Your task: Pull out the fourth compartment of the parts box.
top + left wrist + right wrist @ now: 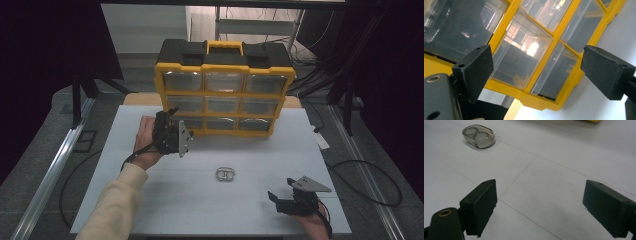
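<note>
Drawers of clear plastic fill the yellow-framed organizer (224, 95), which stands upright with its foot on the far middle of the white table (150, 200), leaning slightly; it has a black top and a yellow carry handle. At its lower left corner, near the table's far left part, the left gripper (170, 131) is held up by the person's left hand (144, 140), whose cream sleeve comes in from the near left edge. In the left gripper view its jaws stand wide apart, gripping nothing, and between them shows the organizer's bottom corner (544, 100) with its lowest drawers (521, 62); the gripper is just in front of the bottom-left drawer, but whether it touches the frame cannot be told.

Toward the middle of the table, nearer the near edge than the organizer, lies a small clear oval case (225, 174) holding two round pieces side by side; it rests flat, well apart from both grippers. In the right gripper view the same case (479, 136) sits at the upper left, far ahead of the jaws.

Near the table's near right corner, the right gripper (278, 198) is held low over the surface by the right hand (312, 220), pointing left toward the case. Its jaws are also spread wide with only bare table between them.
</note>
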Demonstrator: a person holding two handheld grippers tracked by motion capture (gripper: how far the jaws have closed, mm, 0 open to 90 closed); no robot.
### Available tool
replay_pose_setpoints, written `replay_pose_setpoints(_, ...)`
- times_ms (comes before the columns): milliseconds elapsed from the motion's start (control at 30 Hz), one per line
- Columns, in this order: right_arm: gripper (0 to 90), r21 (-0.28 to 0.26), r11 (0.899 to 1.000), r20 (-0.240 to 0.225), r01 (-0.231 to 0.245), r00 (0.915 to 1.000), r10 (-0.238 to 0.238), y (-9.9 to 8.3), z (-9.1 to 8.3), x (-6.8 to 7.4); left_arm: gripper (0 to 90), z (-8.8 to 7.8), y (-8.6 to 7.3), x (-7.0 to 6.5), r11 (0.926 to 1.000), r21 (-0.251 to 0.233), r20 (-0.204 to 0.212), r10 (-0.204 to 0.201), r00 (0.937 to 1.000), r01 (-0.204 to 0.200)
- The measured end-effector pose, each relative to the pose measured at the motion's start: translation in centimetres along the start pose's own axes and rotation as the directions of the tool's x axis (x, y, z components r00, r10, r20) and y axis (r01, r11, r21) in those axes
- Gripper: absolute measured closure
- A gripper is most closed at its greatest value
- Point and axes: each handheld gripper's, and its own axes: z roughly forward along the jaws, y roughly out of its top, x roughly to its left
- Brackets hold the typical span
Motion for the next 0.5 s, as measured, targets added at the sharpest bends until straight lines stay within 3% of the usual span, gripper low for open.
replay_pose_setpoints(500,12.8,0.006,1.0,0.001,-0.001,1.0,0.001,-0.1,0.1,0.0,11.6,1.7,0.0,-0.1,0.9994,0.018,-0.011,0.03,0.9995,-0.03)
